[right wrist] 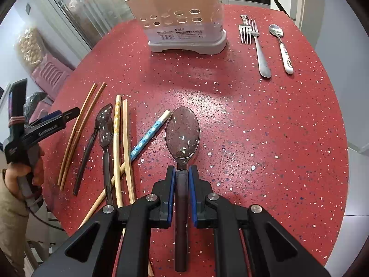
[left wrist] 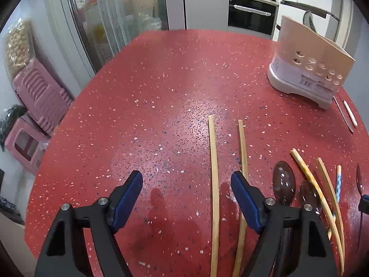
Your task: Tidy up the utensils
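My right gripper (right wrist: 182,170) is shut on the handle of a dark translucent plastic spoon (right wrist: 182,133), bowl forward above the red table (right wrist: 253,138). The beige utensil holder (right wrist: 182,20) stands at the far middle, one dark spoon inside it; it also shows in the left wrist view (left wrist: 309,67). My left gripper (left wrist: 186,182) is open and empty, low over the table, with a wooden chopstick (left wrist: 214,184) between its fingers' line and another (left wrist: 243,152) by the right finger. Two dark spoons (right wrist: 105,133) and several chopsticks (right wrist: 120,143) lie left of my right gripper.
A metal fork (right wrist: 258,43) and a white-handled spoon (right wrist: 282,46) lie to the right of the holder. A blue flowered chopstick (right wrist: 147,136) lies beside the held spoon. Pink stools (left wrist: 39,97) stand off the table's left edge. The table edge curves near on both sides.
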